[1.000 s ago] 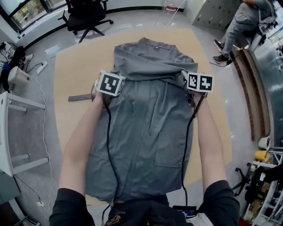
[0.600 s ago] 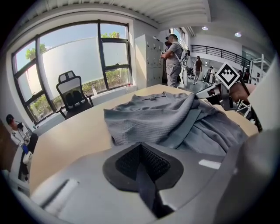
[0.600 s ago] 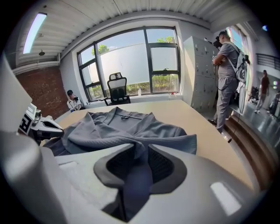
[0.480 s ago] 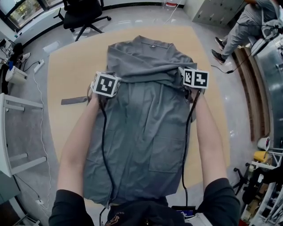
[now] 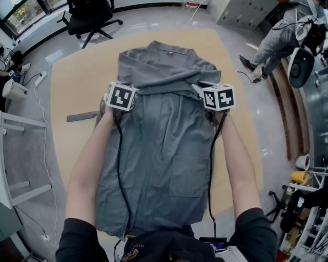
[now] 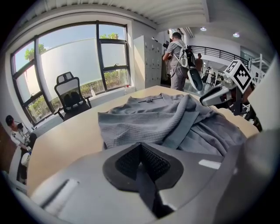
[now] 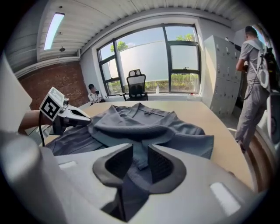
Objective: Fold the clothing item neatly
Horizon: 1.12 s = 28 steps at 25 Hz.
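Observation:
A grey garment (image 5: 164,143) lies flat on the beige table (image 5: 77,71), collar at the far end, with a raised fold (image 5: 164,84) across its upper part. My left gripper (image 5: 125,86) is at the fold's left end. In the left gripper view, the left gripper (image 6: 140,146) is shut on a thin pinch of the grey cloth. My right gripper (image 5: 199,89) is at the fold's right end. Its jaws have just opened and then drawn in slightly. In the right gripper view, the right gripper (image 7: 140,155) has grey cloth lying loose between its pads.
A grey strap (image 5: 82,116) lies on the table left of the garment. A black office chair (image 5: 87,15) stands beyond the table's far edge. A person (image 5: 277,36) is at the upper right. A white rack (image 5: 15,153) stands at the left.
The right gripper has opened its jaws, rolled, and shifted a little inward over the garment. The left gripper stays shut at the fold's left end.

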{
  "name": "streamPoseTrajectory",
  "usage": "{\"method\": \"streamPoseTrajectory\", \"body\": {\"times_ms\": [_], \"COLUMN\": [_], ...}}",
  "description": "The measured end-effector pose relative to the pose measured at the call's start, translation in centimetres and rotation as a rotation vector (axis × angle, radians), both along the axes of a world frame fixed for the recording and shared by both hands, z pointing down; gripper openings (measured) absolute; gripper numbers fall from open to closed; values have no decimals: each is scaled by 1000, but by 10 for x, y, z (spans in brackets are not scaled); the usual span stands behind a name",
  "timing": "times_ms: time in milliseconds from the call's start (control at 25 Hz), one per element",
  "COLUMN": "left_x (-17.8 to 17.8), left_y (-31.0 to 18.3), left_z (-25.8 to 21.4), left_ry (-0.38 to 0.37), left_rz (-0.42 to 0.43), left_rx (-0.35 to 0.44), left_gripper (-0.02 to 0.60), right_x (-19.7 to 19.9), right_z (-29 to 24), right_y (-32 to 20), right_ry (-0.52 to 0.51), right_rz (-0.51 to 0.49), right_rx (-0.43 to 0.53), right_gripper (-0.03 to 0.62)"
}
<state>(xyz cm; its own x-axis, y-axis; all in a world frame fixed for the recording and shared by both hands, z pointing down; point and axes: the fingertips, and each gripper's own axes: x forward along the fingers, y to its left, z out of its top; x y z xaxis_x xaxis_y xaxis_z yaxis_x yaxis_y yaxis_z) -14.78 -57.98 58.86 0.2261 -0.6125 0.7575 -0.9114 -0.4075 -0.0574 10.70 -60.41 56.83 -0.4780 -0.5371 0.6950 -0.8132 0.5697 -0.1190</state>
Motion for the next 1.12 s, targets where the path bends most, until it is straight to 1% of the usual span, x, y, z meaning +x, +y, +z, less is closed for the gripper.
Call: {"method": "streamPoseTrajectory", "body": {"times_ms": [120, 280, 320, 360, 400, 560, 680, 800, 920, 1040, 1120], "left_x": [5, 11, 10, 9, 7, 2, 11, 18, 19, 18, 16], "left_y": [0, 6, 7, 8, 9, 9, 11, 13, 19, 24, 29], "left_z": [0, -1, -1, -1, -2, 1, 1, -2, 1, 4, 5], "left_ry": [14, 25, 27, 26, 23, 20, 29, 34, 35, 25, 17], "left_rz": [-2, 11, 11, 12, 12, -4, 10, 27, 28, 33, 29], "left_rx": [-2, -5, -8, -7, -6, -18, -20, -18, -32, -43, -49], "left_gripper": [8, 8, 8, 8, 8, 8, 8, 8, 8, 8, 8], "right_x": [-10, -10, -8, -7, -7, -9, -8, -3, 4, 10, 11], "right_z": [16, 42, 45, 43, 39, 14, 5, 0, 12, 38, 43], "right_y": [6, 8, 9, 9, 10, 21, 33, 46, 63, 72, 75], "right_ry": [9, 55, 65, 68, 66, 62, 42, 45, 70, 115, 108], "right_rz": [-36, -36, -35, -36, -42, -96, -114, -110, -99, -90, -88], "right_rx": [-44, -106, -116, -118, -112, -58, -51, -48, -65, -114, -130], "right_gripper": [107, 100, 50, 14, 8, 5, 5, 5, 5, 8, 12]}}
